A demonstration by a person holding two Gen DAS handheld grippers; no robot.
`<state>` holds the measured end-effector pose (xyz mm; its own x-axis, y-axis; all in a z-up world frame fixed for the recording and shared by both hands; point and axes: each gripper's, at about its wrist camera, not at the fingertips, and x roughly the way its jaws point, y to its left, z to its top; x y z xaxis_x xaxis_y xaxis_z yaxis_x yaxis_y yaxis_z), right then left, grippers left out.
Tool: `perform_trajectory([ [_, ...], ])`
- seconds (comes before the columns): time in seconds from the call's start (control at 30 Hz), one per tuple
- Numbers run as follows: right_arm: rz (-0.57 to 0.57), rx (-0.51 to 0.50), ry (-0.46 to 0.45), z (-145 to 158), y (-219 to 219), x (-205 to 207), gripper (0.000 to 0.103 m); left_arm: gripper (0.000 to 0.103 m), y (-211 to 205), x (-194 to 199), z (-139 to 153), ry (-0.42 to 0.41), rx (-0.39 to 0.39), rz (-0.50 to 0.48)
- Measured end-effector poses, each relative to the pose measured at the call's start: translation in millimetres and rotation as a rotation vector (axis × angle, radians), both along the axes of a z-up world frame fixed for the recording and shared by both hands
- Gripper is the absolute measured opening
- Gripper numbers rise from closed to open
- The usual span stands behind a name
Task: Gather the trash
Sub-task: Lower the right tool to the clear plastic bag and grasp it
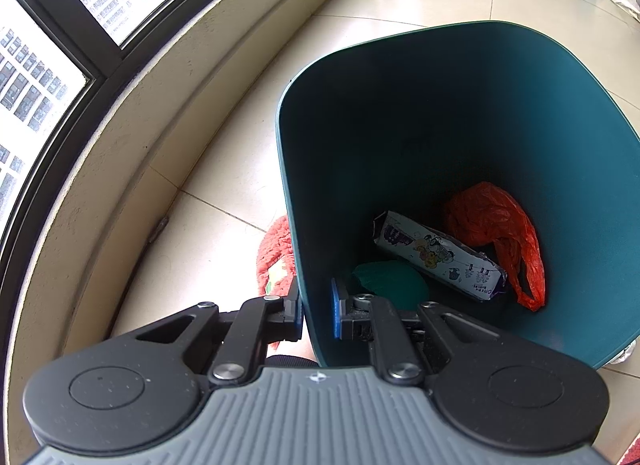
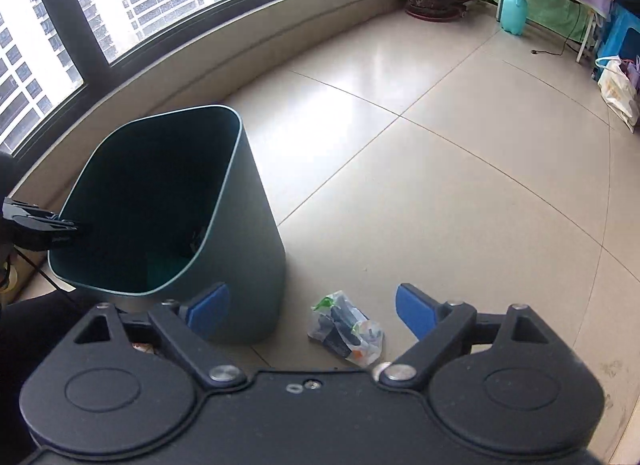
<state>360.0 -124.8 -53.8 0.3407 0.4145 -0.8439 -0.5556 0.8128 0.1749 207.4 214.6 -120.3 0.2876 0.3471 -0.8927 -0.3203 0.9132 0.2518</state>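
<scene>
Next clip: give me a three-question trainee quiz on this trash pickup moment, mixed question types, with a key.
1. True or false: the left claw is clamped on the rim of the bin.
2. What lies on the floor between the fingers of the right claw? A) clear plastic wrapper B) red slipper C) paper cup
3. Name the orange item inside the bin.

Key: 1 true; 2 A; 3 orange plastic bag.

I see a matt plastic bin, a crinkly orange plastic bag inside, a clear glossy wrapper lower centre, and shiny floor tiles.
</scene>
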Motion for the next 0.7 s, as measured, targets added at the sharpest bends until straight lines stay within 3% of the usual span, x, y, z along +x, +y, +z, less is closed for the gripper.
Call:
perform_trajectory([
  [0.23,-0.113,-0.097,0.142,-97,-28,18,0.096,0.013,0,1,0,0.004,0.001,0.005],
  [0.33,-0.147,-0.089,0.171,-129,-28,25,0.095,0.013,2,2,0,0.006,-0.003,0.008],
  [0.57,0.022,-0.171,0.171,-189,24,27,0.094,0.013,0,1,-2,0.01,0.012,-0.016],
  [0.7,0.096,-0.241,0.165,-220,48,30,0.084,0.013,-2,0,-2,0.013,0.013,-0.032],
])
